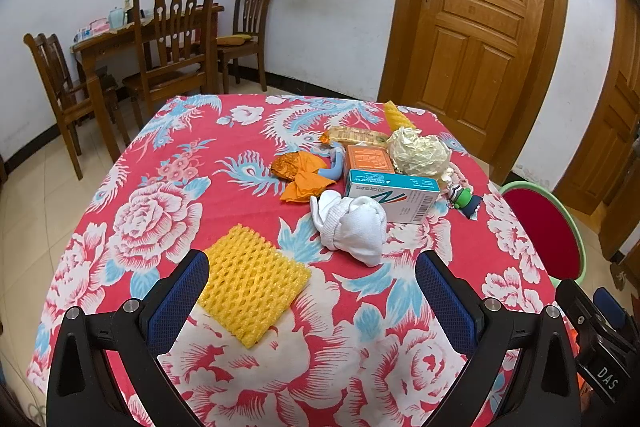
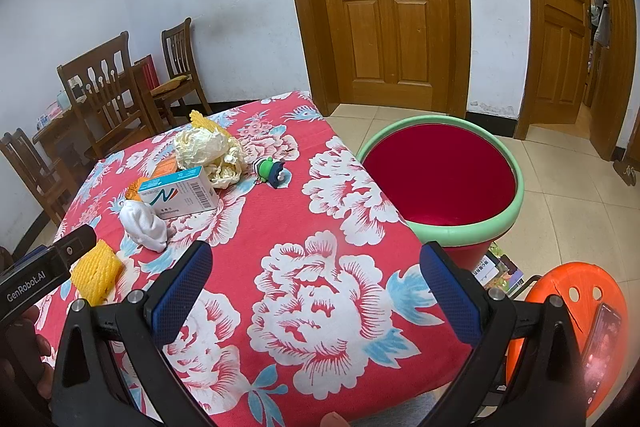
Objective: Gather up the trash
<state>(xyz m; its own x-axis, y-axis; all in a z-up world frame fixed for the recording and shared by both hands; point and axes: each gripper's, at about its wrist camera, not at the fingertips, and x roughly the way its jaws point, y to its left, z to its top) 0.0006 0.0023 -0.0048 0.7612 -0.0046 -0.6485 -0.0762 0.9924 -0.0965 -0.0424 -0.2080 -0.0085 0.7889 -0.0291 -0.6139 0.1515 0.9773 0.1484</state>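
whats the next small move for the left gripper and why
Probably ease the open left gripper forward-left and down onto the yellow foam fruit net: it is the nearest trash, lying flat beside the left finger, with the red bin waiting off the table's right edge.

Worktop cloth (image 1: 248, 155) showing red with white peonies, blue leaves. Foam net (image 1: 250, 287) glowing yellow. Sock (image 1: 352, 227) looking white. Box (image 1: 394, 195) showing white and teal. Bin (image 2: 440, 183) showing red inside, green rim. Fingers (image 1: 444, 299) showing blue pads.

Home dining room: floral tablecloth (image 1: 132, 219) on table, wooden chairs (image 1: 176, 39), panelled wooden doors (image 2: 384, 7), tiled floor (image 2: 568, 195), white walls.
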